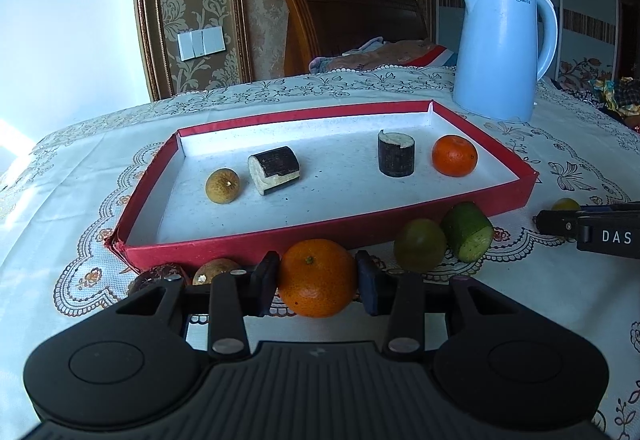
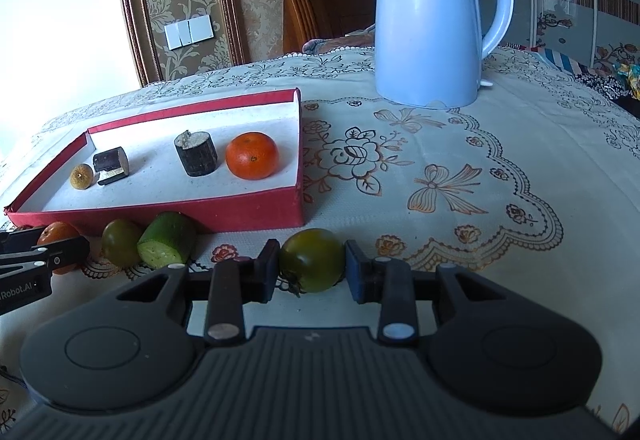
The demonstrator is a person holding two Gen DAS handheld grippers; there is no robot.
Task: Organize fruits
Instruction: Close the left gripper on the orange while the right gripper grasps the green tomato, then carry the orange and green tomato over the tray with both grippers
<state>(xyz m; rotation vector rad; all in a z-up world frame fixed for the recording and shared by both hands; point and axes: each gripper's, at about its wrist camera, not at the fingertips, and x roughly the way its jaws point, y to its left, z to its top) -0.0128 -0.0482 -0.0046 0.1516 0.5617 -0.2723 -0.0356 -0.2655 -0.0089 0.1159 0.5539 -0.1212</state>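
Left gripper (image 1: 316, 282): fingers closed against an orange mandarin (image 1: 317, 277) beside the near wall of the red tray (image 1: 248, 242). Right gripper (image 2: 310, 268): fingers closed against a green tomato (image 2: 312, 260) off the tray's near right corner. Between them, along the near wall, lie another green fruit (image 2: 120, 242) and a cucumber piece (image 2: 166, 244). Inside the tray: a second mandarin (image 2: 252, 155), two dark cut pieces, a small brown fruit. A blue kettle (image 2: 432, 19) stands toward the table's far edge.

Tablecloth (image 2: 460, 143) bears red tray (image 2: 160, 213), kettle (image 2: 428, 23), fruits.
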